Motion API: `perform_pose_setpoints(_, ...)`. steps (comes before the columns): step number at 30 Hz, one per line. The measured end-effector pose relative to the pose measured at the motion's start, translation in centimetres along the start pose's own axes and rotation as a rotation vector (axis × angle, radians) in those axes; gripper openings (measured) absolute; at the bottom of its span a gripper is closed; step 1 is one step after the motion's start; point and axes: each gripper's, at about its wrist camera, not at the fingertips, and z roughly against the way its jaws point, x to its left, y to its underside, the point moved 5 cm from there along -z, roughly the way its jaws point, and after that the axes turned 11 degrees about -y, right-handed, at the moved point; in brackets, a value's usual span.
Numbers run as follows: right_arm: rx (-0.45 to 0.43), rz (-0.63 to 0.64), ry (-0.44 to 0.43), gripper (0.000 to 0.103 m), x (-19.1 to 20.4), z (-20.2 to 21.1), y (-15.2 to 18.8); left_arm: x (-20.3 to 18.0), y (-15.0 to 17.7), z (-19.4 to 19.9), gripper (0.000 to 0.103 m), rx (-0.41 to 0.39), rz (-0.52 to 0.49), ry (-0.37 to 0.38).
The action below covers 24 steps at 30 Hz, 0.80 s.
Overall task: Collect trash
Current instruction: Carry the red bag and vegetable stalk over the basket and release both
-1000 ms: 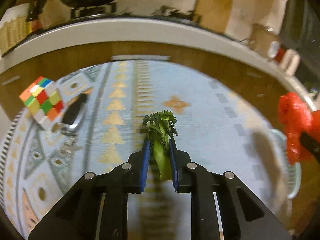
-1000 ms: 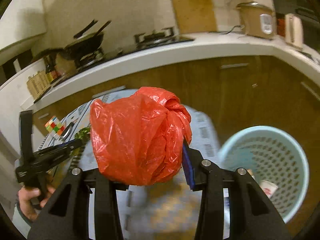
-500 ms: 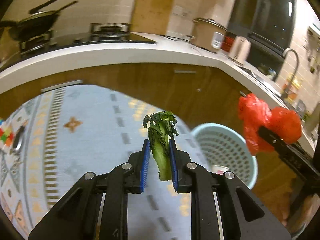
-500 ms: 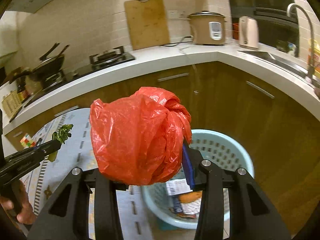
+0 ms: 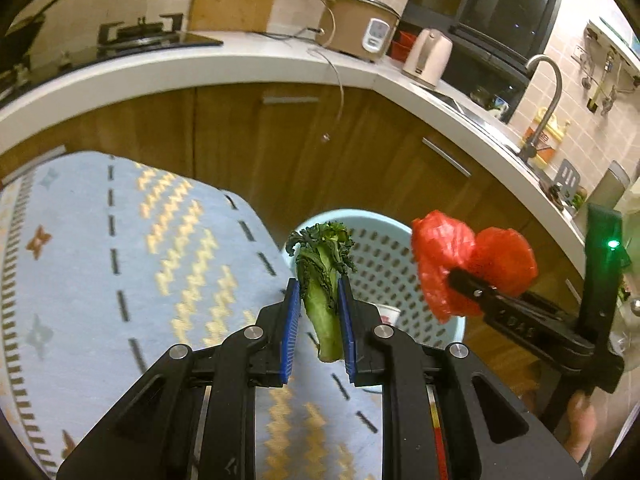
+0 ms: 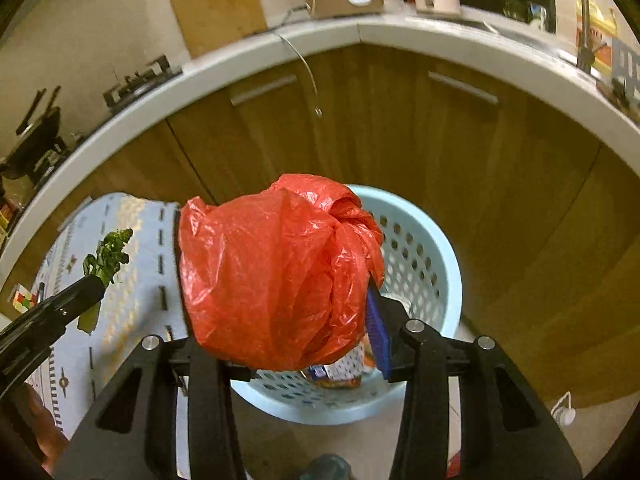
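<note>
— Why is that pale blue perforated plastic basket [image 6: 424, 256] standing on the floor right against the wooden cabinets?

— It serves as the bin, I'd say. There is already packaging lying in the bottom, and it sits at the edge of the light blue patterned rug [image 5: 120, 264], easy to reach from above.

— And the crumpled red plastic bag [image 6: 276, 272]?

— The right tongs [image 6: 280, 320] are pinching it, blue pads squeezed into its sides, and it hangs over the basket's near rim. Held high like that, it should fall straight in once let go.

— The left tongs [image 5: 319, 316] carry something green.

— A limp green leafy vegetable stalk [image 5: 322, 280], upright, clamped by its stem between the blue pads, leaves upward. It hovers near the basket's rim on the rug side, not yet over the opening by my reckoning. Gripping the firm stem makes sense; the leaves would tear.

— So both pieces are close?

— Close, neither dropped yet.
</note>
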Motion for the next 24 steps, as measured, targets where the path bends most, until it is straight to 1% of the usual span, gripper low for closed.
perform_pose_setpoints(2,0.013,-0.013,-0.002,0.041,-0.2,-0.3,0.2,-0.5,0.1,-0.4,0.018,0.010,-0.006,0.015)
perform_pose_setpoints(4,0.022,-0.018,0.008,0.044,-0.3,-0.5,0.3,-1.0,0.2,-0.5,0.019,0.015,-0.019,0.024)
perform_pose_setpoints(5,0.024,-0.018,0.010,0.050,-0.4,-0.5,0.3,-1.1,0.3,-0.5,0.023,0.011,-0.021,0.020)
perform_pose_setpoints(6,0.025,-0.023,0.009,0.058,-0.4,-0.6,0.3,-1.1,0.3,-0.4,0.037,0.007,-0.022,0.019)
perform_pose_setpoints(7,0.023,-0.032,0.003,0.060,-0.4,-0.6,0.3,-0.9,0.4,-0.2,0.047,-0.003,-0.019,0.016)
perform_pose_setpoints(11,0.012,-0.030,0.006,0.060,-0.1,-0.4,0.1,0.2,0.4,0.8,0.050,-0.028,-0.016,-0.001)
perform_pose_setpoints(12,0.009,-0.031,0.005,0.060,0.1,-0.3,0.0,0.6,0.4,1.0,0.054,-0.034,-0.014,-0.006)
perform_pose_setpoints(13,0.004,-0.027,-0.004,0.060,0.5,-0.2,-0.1,1.2,0.5,1.5,0.058,-0.048,-0.007,-0.020)
perform_pose_setpoints(17,-0.020,0.010,-0.027,0.060,2.7,0.2,-0.2,3.5,0.8,3.1,0.066,-0.088,0.024,-0.065)
perform_pose_setpoints(19,-0.038,0.037,-0.054,0.061,4.5,0.2,-0.2,4.8,1.0,3.9,0.073,-0.107,0.042,-0.090)
perform_pose_setpoints(21,-0.066,0.065,-0.074,0.063,6.4,0.2,-0.1,6.6,1.5,4.9,0.080,-0.143,0.062,-0.144)
perform_pose_setpoints(24,-0.104,0.097,-0.089,0.064,8.7,0.2,0.1,8.7,2.1,5.9,0.082,-0.190,0.076,-0.242)
